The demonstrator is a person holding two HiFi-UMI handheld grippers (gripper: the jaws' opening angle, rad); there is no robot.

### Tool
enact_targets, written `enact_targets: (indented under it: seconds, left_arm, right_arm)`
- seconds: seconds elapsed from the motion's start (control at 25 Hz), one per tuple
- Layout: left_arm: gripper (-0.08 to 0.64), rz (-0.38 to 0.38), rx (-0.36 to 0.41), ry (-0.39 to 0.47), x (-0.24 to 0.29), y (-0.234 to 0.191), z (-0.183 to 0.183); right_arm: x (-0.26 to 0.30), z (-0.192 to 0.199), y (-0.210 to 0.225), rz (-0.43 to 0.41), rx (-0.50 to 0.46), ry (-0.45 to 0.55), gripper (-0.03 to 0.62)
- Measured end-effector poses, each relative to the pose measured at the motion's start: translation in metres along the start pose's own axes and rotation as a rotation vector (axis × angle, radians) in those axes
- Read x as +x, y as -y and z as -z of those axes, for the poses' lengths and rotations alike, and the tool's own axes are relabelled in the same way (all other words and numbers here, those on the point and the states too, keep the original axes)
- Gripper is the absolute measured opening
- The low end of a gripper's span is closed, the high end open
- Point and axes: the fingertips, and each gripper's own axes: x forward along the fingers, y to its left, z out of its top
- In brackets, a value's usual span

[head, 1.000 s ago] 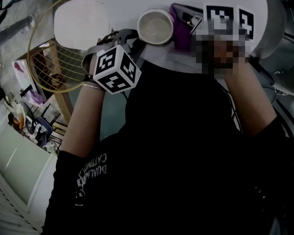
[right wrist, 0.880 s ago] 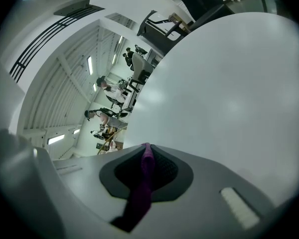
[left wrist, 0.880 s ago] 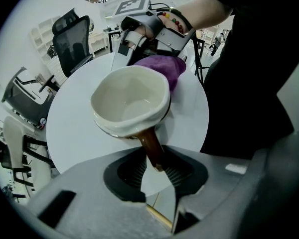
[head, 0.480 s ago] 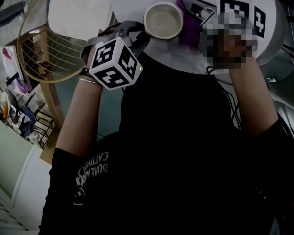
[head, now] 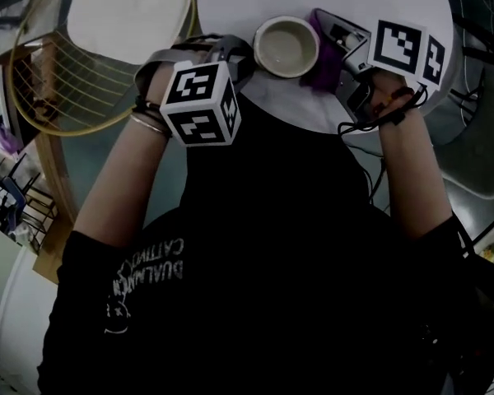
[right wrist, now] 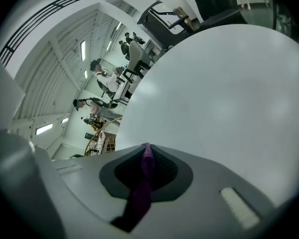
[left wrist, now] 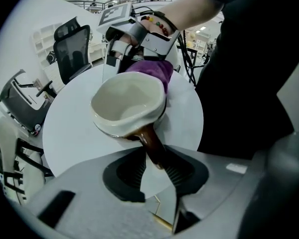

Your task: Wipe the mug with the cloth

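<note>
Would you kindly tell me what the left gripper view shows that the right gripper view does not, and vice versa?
Only the left gripper view: the mug, its brown handle in the left claw, whose jaws have just been opening slightly, and the right claw from outside, holding the purple cloth at the mug's far side. Only the right gripper view: that claw shut on the cloth, seen end-on, and a wooden hoop frame past the table edge. Both: the cloth and the white round table.

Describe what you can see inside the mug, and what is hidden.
The mug holds nothing: only bare cream wall and floor show. The purple cloth lies outside, hiding part of its side.
</note>
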Motion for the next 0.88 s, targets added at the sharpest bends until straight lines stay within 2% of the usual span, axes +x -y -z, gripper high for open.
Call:
enact_targets:
  seconds: [0.28, 0.64, 0.88]
  left_arm:
    - [0.109, 0.055, 0.059, 0.02, 0.0036, 0.0062, -0.0035]
    - [0.109, 0.082, 0.11, 0.05, 0.0038, 0.0107, -0.0074]
    - [0.106, 0.083, 0.094, 0.061, 0.002, 0.0072, -0.009]
  right_arm:
    - [-0.0012, 0.0009, -0.0002, 0.078, -0.043, -0.047, 0.023]
    - [0.0002, 0.0027, -0.0056, 0.146, -0.079, -0.116, 0.023]
    - [-0.0034, 0.0042, 0.0009, 0.199, -0.068, -0.112, 0.023]
